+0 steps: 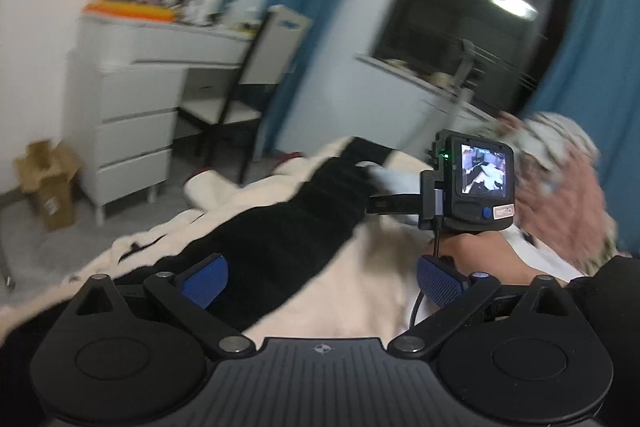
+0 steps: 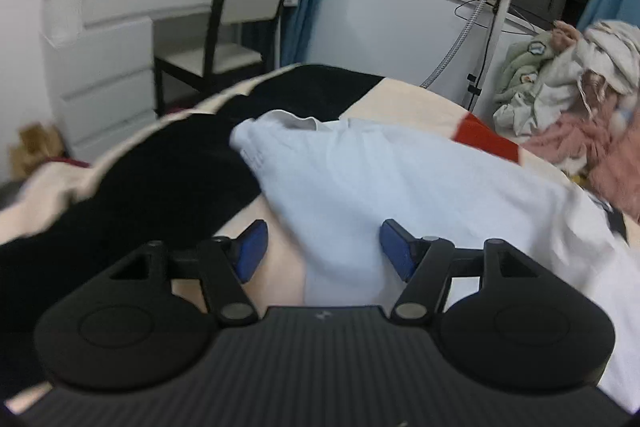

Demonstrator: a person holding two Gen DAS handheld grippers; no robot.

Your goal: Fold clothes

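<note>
- Pale blue garment (image 2: 360, 179) lies loose between the right gripper (image 2: 324, 251) pads, jaws apart; closing early could snag the blanket (image 2: 400, 107).
- Left gripper (image 1: 320, 279) is spread, empty.

Bed surface ahead mostly passable: cream-and-black blanket (image 2: 132, 183) lies flat on the left, pale blue garment (image 2: 360, 179) spread flat centre-right. Far right blocked by clothes pile (image 2: 568, 87). Stand pole with cable (image 2: 496, 27) rises at the far bed edge, right of centre. Chair (image 2: 236, 27) and white drawer unit (image 2: 100, 75) far left, off the bed
</note>
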